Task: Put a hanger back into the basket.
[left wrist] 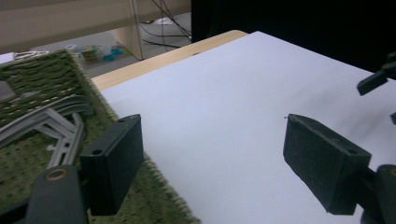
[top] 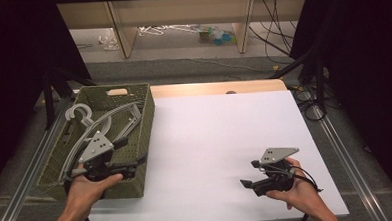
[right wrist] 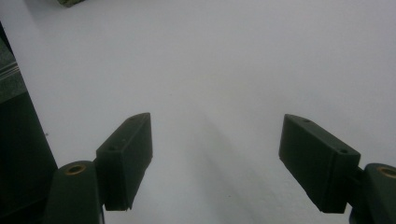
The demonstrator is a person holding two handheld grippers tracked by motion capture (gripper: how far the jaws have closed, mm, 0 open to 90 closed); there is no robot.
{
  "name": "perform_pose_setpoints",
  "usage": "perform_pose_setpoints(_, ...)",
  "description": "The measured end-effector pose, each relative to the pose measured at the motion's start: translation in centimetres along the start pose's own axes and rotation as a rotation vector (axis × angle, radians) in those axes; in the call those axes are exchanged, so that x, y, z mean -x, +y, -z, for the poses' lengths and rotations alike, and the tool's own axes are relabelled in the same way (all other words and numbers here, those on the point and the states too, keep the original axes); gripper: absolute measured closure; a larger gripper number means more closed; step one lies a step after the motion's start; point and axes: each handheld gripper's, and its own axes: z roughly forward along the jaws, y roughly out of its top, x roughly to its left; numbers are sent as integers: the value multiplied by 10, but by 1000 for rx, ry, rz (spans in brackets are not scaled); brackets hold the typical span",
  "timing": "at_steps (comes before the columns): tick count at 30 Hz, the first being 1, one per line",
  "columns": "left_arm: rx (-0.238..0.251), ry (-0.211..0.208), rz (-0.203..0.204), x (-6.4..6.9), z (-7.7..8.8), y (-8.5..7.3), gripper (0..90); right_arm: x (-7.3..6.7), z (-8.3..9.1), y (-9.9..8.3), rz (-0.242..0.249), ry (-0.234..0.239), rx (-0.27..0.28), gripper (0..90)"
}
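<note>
Hangers (top: 102,125) lie heaped in the green basket (top: 147,123) at the table's left edge, hooks toward its far end. Left gripper (top: 120,155) hovers over the basket's near right rim, jaws wide apart and empty; right gripper (top: 248,184) rests near the table's front right corner, jaws also apart, empty. Likely risk: the hangers look interlocked, so lifting one could drag others or tip the basket.
</note>
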Motion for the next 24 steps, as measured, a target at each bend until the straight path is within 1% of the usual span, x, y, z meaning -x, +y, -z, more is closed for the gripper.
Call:
perform_pose_setpoints(2, 0, -24, 4, 5, -3, -2, 198, 0, 0, 0, -2, -5, 7, 265)
perform_pose_setpoints(3, -1, -29, -2, 7, -4, -2, 198, -1, -1, 0, -5, -9, 21, 265)
perform_pose_setpoints(4, -2, -26, -12, 9, -5, -2, 198, -1, 1, 0, -4, 4, 6, 265)
perform_pose_setpoints(5, 1, -26, -9, 11, -6, -3, 198, -1, 2, 0, -2, 1, 17, 265)
perform_pose_setpoints(6, 8, -32, -19, 12, -6, -4, 198, -1, 2, 0, 2, -1, 21, 265)
perform_pose_setpoints(9, 22, -51, -13, 16, -8, -8, 198, -1, 4, -1, -7, -1, 30, 264)
perform_pose_setpoints(11, 21, -57, -26, 19, -9, -11, 198, 0, 5, -2, -4, -4, 45, 264)
perform_pose_setpoints(12, 23, -59, -33, 20, -9, -13, 198, -1, 5, -2, -18, 0, 48, 264)
perform_pose_setpoints(13, 26, -63, -29, 22, -9, -14, 198, -1, 5, -3, -18, -9, 56, 263)
perform_pose_setpoints(14, 34, -68, -35, 22, -10, -15, 197, -1, 4, -4, -17, -13, 66, 262)
perform_pose_setpoints(15, 33, -69, -37, 23, -10, -16, 197, -1, 5, -4, -19, -10, 70, 262)
perform_pose_setpoints(16, 39, -77, -24, 25, -10, -18, 195, 0, 4, -5, -15, -11, 80, 261)
perform_pose_setpoints(17, 42, -80, -39, 26, -10, -19, 193, 0, 5, -5, -14, -14, 91, 260)
perform_pose_setpoints(18, 45, -80, -35, 27, -10, -20, 192, 0, 5, -5, -19, -6, 92, 258)
perform_pose_setpoints(19, 49, -85, -47, 28, -10, -21, 193, 0, 5, -5, -19, -5, 101, 256)
perform_pose_setpoints(21, 61, -90, -40, 30, -10, -23, 190, -2, 7, -5, -30, -8, 121, 250)
perform_pose_setpoints(22, 67, -92, -41, 31, -11, -25, 189, -3, 8, -5, -35, -3, 127, 247)
perform_pose_setpoints(23, 65, -89, -52, 32, -11, -27, 188, -4, 8, -4, -34, -4, 134, 244)
perform_pose_setpoints(24, 66, -94, -43, 34, -11, -29, 187, -4, 9, -4, -28, -5, 144, 229)
